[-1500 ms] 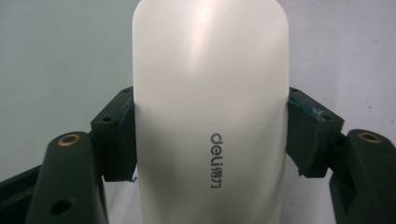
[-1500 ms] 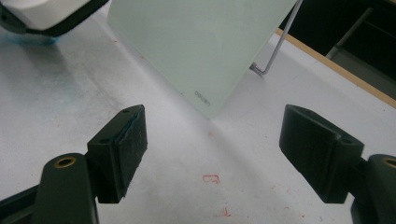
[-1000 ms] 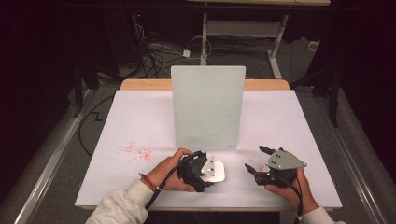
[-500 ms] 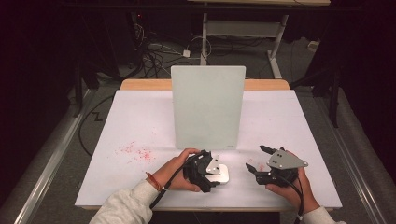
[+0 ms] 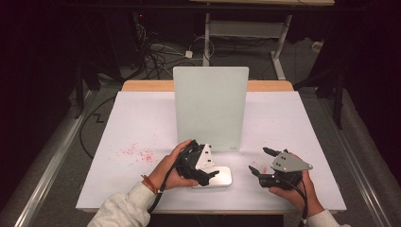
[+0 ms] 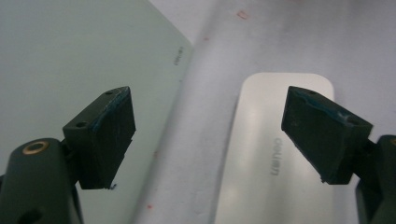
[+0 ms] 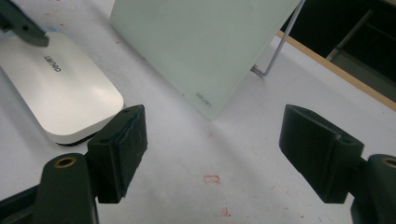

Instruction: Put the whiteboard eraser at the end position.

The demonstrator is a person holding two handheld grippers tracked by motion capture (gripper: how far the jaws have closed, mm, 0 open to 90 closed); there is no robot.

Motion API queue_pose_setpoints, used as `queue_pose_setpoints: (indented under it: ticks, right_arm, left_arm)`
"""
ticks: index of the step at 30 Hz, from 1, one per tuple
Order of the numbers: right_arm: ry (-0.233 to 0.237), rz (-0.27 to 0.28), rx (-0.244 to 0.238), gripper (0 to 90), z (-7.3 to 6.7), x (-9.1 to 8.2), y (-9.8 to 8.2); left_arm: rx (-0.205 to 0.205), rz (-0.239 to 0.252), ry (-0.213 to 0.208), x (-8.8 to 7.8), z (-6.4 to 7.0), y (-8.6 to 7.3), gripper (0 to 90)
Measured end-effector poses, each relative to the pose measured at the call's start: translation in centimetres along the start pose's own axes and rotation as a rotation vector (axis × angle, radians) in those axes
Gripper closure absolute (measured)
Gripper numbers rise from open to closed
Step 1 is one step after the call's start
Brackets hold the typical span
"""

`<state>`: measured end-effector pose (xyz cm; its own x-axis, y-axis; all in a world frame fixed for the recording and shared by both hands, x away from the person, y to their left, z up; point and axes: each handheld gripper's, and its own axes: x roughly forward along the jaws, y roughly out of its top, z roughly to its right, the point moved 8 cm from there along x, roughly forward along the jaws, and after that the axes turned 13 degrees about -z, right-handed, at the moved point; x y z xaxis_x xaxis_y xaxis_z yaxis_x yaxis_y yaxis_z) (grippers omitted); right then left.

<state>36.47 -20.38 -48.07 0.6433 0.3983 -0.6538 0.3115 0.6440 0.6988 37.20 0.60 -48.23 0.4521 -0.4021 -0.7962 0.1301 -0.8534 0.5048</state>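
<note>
A lab: dark room, tangled floor cables (image 5: 156,54), white-covered test table (image 5: 137,127).

The room around the table (image 5: 118,142) is very dark — the light falls from above onto the white top, which looks bright. The high view is a bit soft and grainy. In the left gripper view the flat white block (image 6: 275,154) has a shiny glare patch, and the black jaws up close are blurry at the bottom. The right gripper view is sharper — the block (image 7: 60,93) shines there too, with a thin dark shadow under it.
</note>
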Motion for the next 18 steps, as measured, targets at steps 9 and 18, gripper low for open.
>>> queue_pose_setpoints:
  ticks: [9,18]
  right_arm:
    - [0.002,0.004,0.0,24.3,-0.1,-0.1,0.1]
    - [0.0,0.009,0.013,24.2,0.1,-0.2,0.1]
  left_arm:
    - [-0.085,0.075,0.154,-2.2,-2.4,-1.7,17.1]
    - [-0.143,0.082,0.237,-3.8,-3.9,-4.1,17.1]
